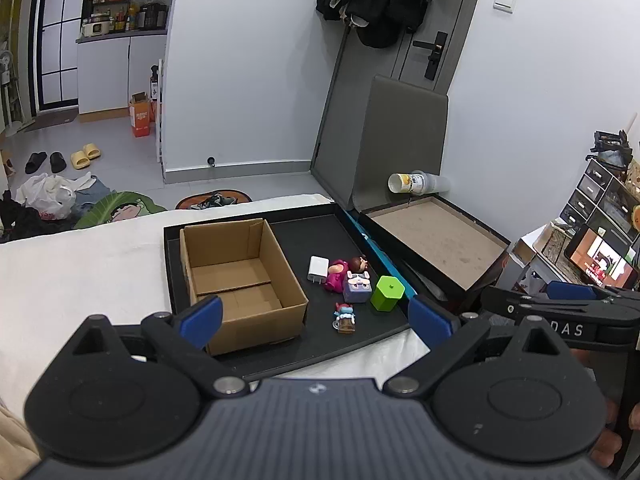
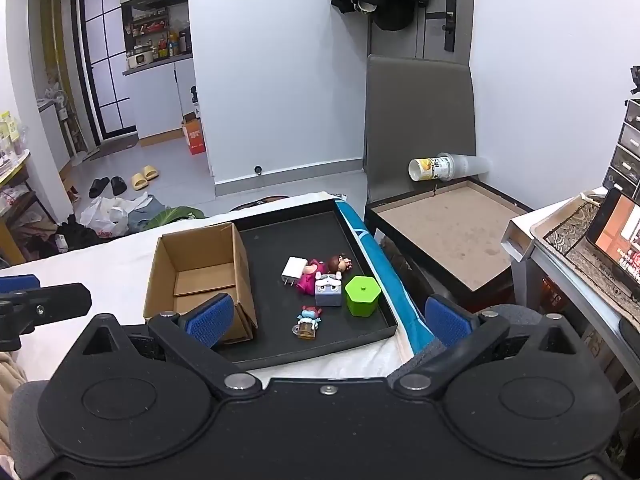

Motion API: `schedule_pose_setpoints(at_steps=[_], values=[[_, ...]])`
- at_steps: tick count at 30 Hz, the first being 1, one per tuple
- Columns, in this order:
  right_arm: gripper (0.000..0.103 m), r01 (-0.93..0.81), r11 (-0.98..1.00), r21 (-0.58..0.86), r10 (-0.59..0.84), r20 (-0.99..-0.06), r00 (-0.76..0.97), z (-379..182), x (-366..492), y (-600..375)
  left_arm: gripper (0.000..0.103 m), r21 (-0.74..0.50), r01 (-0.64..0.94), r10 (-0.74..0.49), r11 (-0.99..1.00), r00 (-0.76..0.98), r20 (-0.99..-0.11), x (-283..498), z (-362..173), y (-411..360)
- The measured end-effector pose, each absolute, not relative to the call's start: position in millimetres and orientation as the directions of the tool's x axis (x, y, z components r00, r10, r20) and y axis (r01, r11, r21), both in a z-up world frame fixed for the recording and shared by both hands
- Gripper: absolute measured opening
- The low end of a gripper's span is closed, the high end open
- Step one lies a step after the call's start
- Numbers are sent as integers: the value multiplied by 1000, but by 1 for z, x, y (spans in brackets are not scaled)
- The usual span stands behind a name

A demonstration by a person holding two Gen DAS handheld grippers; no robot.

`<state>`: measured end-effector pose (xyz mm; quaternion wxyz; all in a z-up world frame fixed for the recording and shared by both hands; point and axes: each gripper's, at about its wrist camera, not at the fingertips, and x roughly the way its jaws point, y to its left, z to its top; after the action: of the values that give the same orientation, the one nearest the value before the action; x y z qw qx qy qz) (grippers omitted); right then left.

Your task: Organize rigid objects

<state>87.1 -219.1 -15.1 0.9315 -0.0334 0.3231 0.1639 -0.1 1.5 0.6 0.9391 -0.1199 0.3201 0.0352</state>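
An empty open cardboard box [image 1: 236, 276] [image 2: 202, 276] stands on the left of a black tray [image 1: 316, 232] [image 2: 288, 236]. To its right lie a white charger [image 1: 318, 269] [image 2: 293, 270], a pink doll [image 1: 340, 272] [image 2: 320, 270], a purple cube toy [image 1: 356, 286] [image 2: 329, 290], a green hexagonal container [image 1: 387, 293] [image 2: 362, 295] and a small blue figure [image 1: 345, 317] [image 2: 308, 321]. My left gripper [image 1: 316, 320] is open and empty, back from the tray's near edge. My right gripper [image 2: 328, 318] is open and empty, also short of the tray.
The tray rests on a white cloth [image 1: 80, 256]. To the right is a low table [image 1: 436, 236] [image 2: 452, 224] with a tipped paper cup [image 1: 416, 183] [image 2: 444, 168] and a grey board behind. A tablet [image 2: 620, 236] sits far right.
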Motion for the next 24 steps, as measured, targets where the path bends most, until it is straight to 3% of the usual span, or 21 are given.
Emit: schedule_pose_setpoints(at_steps=[24], values=[[103,-304,951,61,274,-625,731,-19,91,-224,99,-197,-140,-11,970,790,-612,0,0,-1]])
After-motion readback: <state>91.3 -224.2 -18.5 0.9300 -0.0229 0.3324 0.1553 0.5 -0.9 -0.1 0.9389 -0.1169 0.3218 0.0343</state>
